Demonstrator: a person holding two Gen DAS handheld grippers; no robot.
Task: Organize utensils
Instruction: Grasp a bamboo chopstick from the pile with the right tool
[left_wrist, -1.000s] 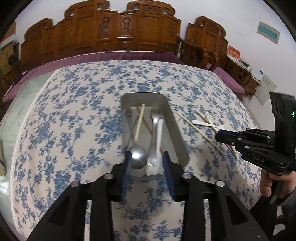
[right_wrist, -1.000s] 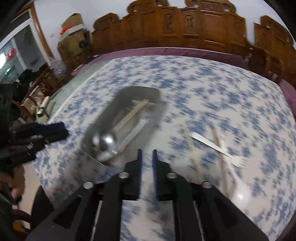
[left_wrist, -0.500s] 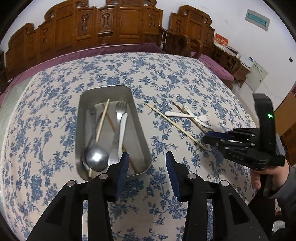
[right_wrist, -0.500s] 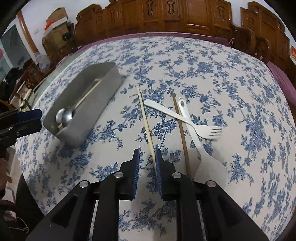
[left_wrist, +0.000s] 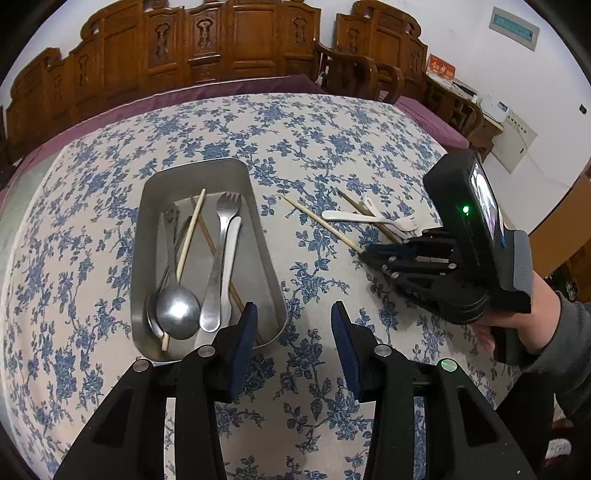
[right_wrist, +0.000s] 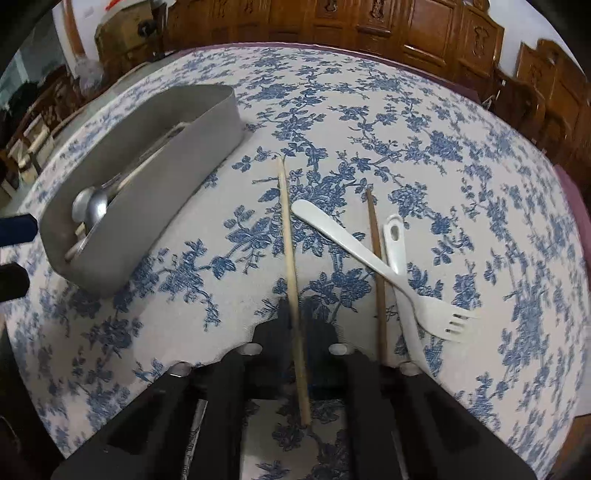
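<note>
A metal tray (left_wrist: 269, 258) on the blue-flowered tablecloth holds metal spoons (left_wrist: 177, 314), a metal fork (left_wrist: 218, 258), a white utensil and chopsticks. My left gripper (left_wrist: 293, 332) is open and empty, just in front of the tray's near right corner. To the right lie a pale chopstick (left_wrist: 317, 223), a dark chopstick (right_wrist: 375, 251), a white fork (right_wrist: 369, 258) and a white spoon (right_wrist: 397, 254). My right gripper (right_wrist: 295, 314) is low on the cloth with its jaws close on either side of the pale chopstick (right_wrist: 290, 258); it also shows in the left wrist view (left_wrist: 373, 254).
The tray (right_wrist: 166, 177) stands left of the loose utensils in the right wrist view. Carved wooden chairs (left_wrist: 229, 48) line the table's far side. The person's hand (left_wrist: 517, 325) holds the right gripper near the table's right edge.
My right gripper has come down and forward over the pale chopstick's near end, its jaws now around it. My left gripper has drawn back from the tray and shifted right, staying open.
</note>
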